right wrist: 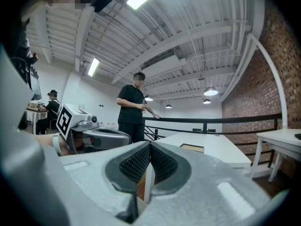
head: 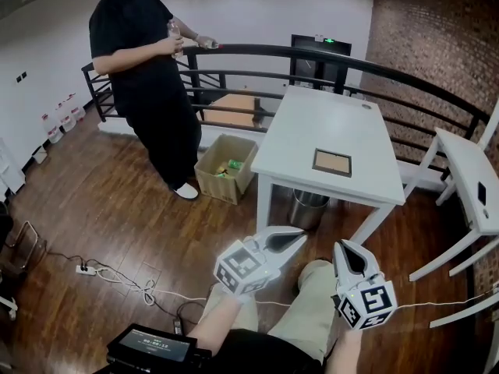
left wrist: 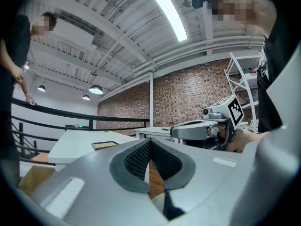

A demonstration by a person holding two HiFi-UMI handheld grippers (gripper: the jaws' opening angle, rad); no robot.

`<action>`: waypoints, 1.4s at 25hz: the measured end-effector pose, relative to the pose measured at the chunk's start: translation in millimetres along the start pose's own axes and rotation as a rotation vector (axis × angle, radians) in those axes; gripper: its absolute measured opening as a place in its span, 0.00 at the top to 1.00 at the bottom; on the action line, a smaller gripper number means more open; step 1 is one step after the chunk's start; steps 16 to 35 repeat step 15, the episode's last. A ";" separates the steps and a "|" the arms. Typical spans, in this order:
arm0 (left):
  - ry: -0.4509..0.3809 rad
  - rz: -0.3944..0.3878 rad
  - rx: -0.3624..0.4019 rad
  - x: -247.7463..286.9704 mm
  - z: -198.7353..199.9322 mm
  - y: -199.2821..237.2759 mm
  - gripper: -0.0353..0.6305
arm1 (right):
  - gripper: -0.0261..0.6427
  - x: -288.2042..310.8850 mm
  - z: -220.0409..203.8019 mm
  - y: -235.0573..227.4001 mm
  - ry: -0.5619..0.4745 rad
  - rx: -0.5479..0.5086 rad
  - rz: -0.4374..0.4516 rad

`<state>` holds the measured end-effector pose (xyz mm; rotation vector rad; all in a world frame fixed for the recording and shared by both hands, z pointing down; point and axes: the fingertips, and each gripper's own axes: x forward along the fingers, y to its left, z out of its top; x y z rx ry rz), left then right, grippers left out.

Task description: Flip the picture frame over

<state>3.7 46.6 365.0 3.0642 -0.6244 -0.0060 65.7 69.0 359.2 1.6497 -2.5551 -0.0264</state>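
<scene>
A small picture frame (head: pixel 332 162) with a dark border and brown panel lies flat near the front edge of the white table (head: pixel 312 123). It also shows as a thin slab in the left gripper view (left wrist: pixel 104 145) and the right gripper view (right wrist: pixel 193 148). My left gripper (head: pixel 300 237) is shut and empty, held level well short of the table. My right gripper (head: pixel 343 248) is beside it, shut and empty too. Each gripper shows in the other's view: the right gripper (left wrist: pixel 176 132) and the left gripper (right wrist: pixel 126 136).
A person in black (head: pixel 148 76) stands left of the table by a black railing (head: pixel 312 53). A cardboard box (head: pixel 226 168) and a metal bin (head: pixel 308 207) sit by the table's legs. Another white table (head: pixel 475 178) stands right. Cables and a power strip (head: pixel 86 269) lie on the wood floor.
</scene>
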 end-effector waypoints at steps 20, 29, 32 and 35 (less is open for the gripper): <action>-0.021 -0.037 0.076 16.5 14.6 7.9 0.92 | 0.97 4.6 16.0 -9.3 -0.058 -0.013 -0.015; -0.021 -0.037 0.076 16.5 14.6 7.9 0.92 | 0.97 4.6 16.0 -9.3 -0.058 -0.013 -0.015; -0.021 -0.037 0.076 16.5 14.6 7.9 0.92 | 0.97 4.6 16.0 -9.3 -0.058 -0.013 -0.015; -0.021 -0.037 0.076 16.5 14.6 7.9 0.92 | 0.97 4.6 16.0 -9.3 -0.058 -0.013 -0.015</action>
